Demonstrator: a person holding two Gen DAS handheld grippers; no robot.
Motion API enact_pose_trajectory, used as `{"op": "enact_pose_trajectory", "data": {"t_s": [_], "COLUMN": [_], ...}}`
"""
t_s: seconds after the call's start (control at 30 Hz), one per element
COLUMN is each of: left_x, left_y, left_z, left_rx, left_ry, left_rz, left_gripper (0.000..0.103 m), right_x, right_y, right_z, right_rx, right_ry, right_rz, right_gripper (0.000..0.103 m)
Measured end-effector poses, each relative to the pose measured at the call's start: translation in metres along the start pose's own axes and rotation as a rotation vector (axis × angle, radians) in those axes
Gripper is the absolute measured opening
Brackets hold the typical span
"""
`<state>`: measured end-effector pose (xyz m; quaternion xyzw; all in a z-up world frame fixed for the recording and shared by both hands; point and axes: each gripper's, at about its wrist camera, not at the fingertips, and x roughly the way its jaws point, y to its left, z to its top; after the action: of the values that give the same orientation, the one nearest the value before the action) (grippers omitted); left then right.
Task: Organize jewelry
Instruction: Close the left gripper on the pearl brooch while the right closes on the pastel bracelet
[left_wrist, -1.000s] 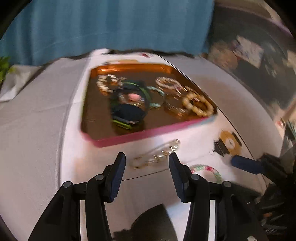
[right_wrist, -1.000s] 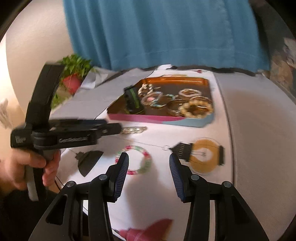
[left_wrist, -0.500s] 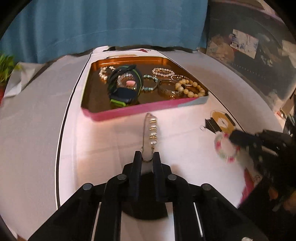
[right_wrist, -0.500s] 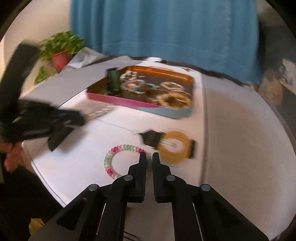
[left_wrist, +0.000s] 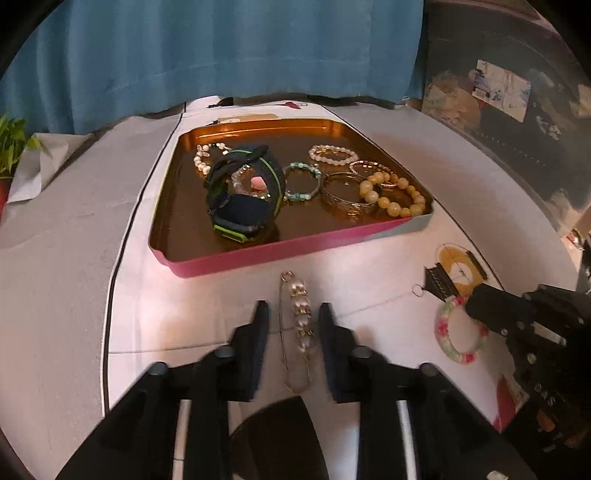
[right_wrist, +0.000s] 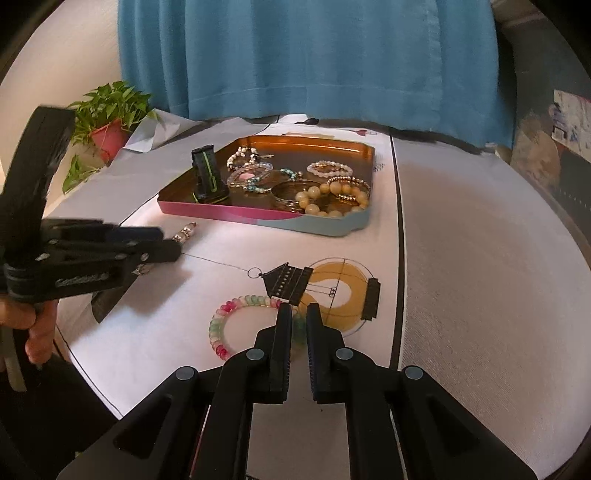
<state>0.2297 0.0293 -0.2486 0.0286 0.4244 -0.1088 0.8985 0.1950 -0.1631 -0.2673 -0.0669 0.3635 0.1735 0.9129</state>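
pearl pin (left_wrist: 301, 325): lies flat on the white table (left_wrist: 184, 314), just in front of the pink tray (left_wrist: 277, 254), not in it
pin axis: long axis runs straight away from the left wrist camera, in line with the fingers; small ring end points at the tray, wire loop end points back at the gripper
left gripper (left_wrist: 293, 314): jaws apart and just been opening; the pin lies between them, neither pad touches it
beaded bracelet (right_wrist: 218, 332): flat on the table beside the printed lantern drawing (right_wrist: 288, 282), well short of the tray; a ring, so no long axis
right gripper (right_wrist: 299, 314): jaws nearly together, just eased open a little; a green bead on the bracelet's near side fills the gap, which reads as a pinch on the rim
tray contents: watch (left_wrist: 240, 206) standing on edge, plus several bead bracelets and bangles; free floor mostly at the left front
step, judged: both pieces are at pick-up, and neither is lifted yet
risk 1: pin is thin and flat, so pads may close over it, skid, or grab the cloth instead
risk 2: catching only the wire side would let the pearl row swing or twist out
risk 3: single-bead pinch on the bracelet is weak; a rounded bead can pop out on lift
risk 4: both grippers head for one tray, so a clash or a knock to the watch is possible
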Motion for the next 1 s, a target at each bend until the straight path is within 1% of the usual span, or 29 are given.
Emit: {"op": "enact_pose_trajectory", "data": {"t_s": [0.03,0.13,0.27,0.37,0.43,0.5,0.53,0.6,0.63,0.7,0.73,0.77,0.8,0.83,0.87,0.93,1.0], "left_x": [0.0,-0.001,-0.009,-0.015,-0.018,-0.02,-0.021,-0.021,-0.02,-0.019,-0.018,-0.017,-0.016,-0.015,-0.015,-0.015,-0.014], "left_y": [0.001,0.007,0.004,-0.001,0.0,0.002,0.004,0.005,0.004,0.001,-0.002,-0.004,-0.005,-0.007,-0.007,-0.005,-0.004], "left_z": [0.0,-0.001,-0.007,-0.014,-0.018,-0.02,-0.021,-0.02,-0.019,-0.019,-0.018,-0.019,-0.019,-0.019,-0.02,-0.02,-0.019], "left_rx": [-0.005,-0.046,-0.075,-0.067,-0.078,-0.086,-0.09,-0.09,-0.08,-0.05,-0.035,-0.019,-0.008,-0.002,-0.005,-0.01,-0.007], "left_ry": [-0.001,0.007,0.032,0.039,0.038,0.037,0.035,0.038,0.038,0.028,0.02,0.012,0.005,-0.005,-0.015,-0.019,-0.014], "left_rz": [-0.002,-0.02,-0.044,-0.013,-0.01,-0.005,-0.006,-0.018,-0.02,-0.01,0.007,0.018,0.025,0.036,0.037,0.031,0.029], "left_gripper": [0.009,0.008,0.008,0.009,0.009,0.01,0.015,0.018,0.021,0.023,0.024,0.024,0.025,0.025,0.025,0.025,0.022], "right_x": [0.0,0.001,-0.001,-0.002,-0.003,-0.003,-0.004,-0.004,-0.003,-0.003,-0.002,-0.002,-0.002,-0.002,-0.001,-0.001,-0.001], "right_y": [0.001,0.001,-0.009,-0.01,-0.009,-0.009,-0.008,-0.008,-0.007,-0.006,-0.005,-0.003,-0.001,0.003,0.008,0.015,0.015], "right_z": [0.0,0.001,0.0,-0.001,-0.002,-0.002,-0.002,-0.003,-0.003,-0.003,-0.003,-0.004,-0.003,-0.003,-0.003,-0.004,-0.004], "right_rx": [-0.01,-0.021,0.041,0.053,0.058,0.063,0.062,0.053,0.049,0.048,0.047,0.044,0.038,0.02,-0.006,-0.047,-0.044], "right_ry": [-0.001,0.001,0.005,0.009,0.01,0.01,0.01,0.009,0.008,0.006,0.003,0.001,0.0,0.0,0.001,0.001,0.001], "right_rz": [-0.004,-0.003,0.039,0.047,0.054,0.056,0.055,0.05,0.047,0.05,0.057,0.069,0.08,0.091,0.081,0.053,0.057], "right_gripper": [0.01,0.009,0.007,0.007,0.007,0.008,0.009,0.009,0.009,0.013,0.018,0.027,0.032,0.041,0.045,0.045,0.045]}}
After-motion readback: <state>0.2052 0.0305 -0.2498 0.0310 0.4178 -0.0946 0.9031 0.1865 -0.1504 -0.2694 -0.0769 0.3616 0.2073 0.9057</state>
